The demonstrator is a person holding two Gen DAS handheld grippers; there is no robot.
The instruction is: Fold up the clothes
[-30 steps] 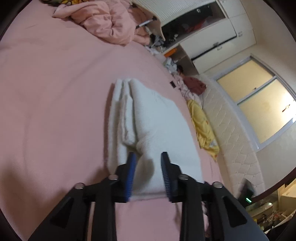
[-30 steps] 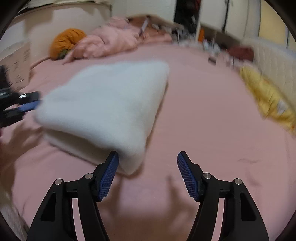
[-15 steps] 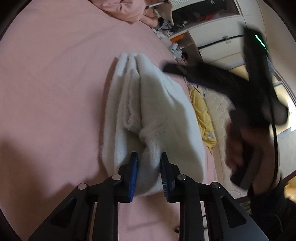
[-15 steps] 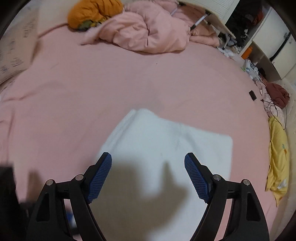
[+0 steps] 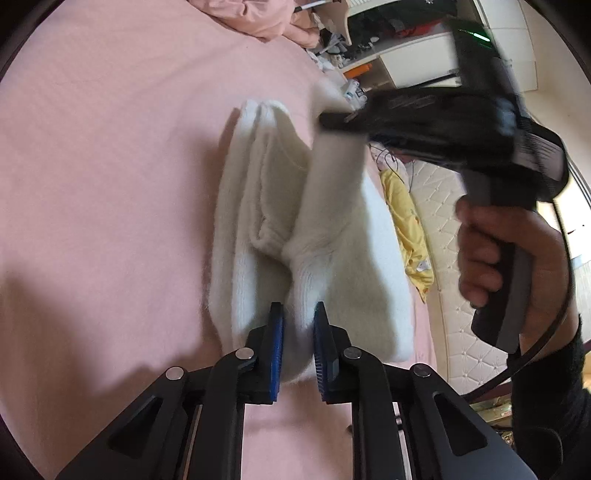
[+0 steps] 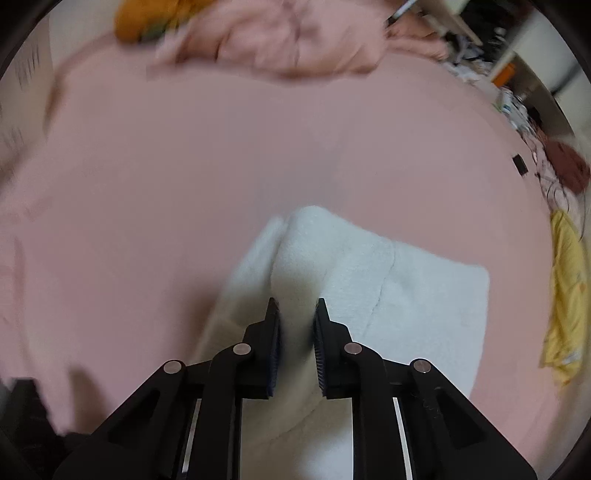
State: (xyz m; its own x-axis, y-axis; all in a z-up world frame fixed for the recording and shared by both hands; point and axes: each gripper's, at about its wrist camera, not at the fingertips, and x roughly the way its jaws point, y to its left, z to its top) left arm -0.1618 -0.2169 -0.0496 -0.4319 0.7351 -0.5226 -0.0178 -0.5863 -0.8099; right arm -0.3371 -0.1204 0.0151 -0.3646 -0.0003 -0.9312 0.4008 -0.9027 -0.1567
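One white fuzzy garment [image 5: 258, 206] lies folded in several layers on the pink bed [image 5: 110, 184], and two black grippers with blue pads work on it. The left gripper [image 5: 298, 343] sits at the near end of the garment, its jaws nearly together and pinching a raised ridge of the white knit between the pads. The right gripper [image 6: 297, 332], held in one bare hand [image 5: 495, 254] with a dark sleeve behind it, comes down steeply on the far part of the same garment; its jaws are closing, with a fold of white fabric between them and lifted at the tips. Beyond the garment lie one crumpled pink duvet [image 6: 280, 40] with one orange bundle [image 6: 147, 18] beside it at the far end of the bed, and one yellow cloth [image 5: 406, 225] along the bed's edge by the quilted white headboard [image 5: 443, 206].
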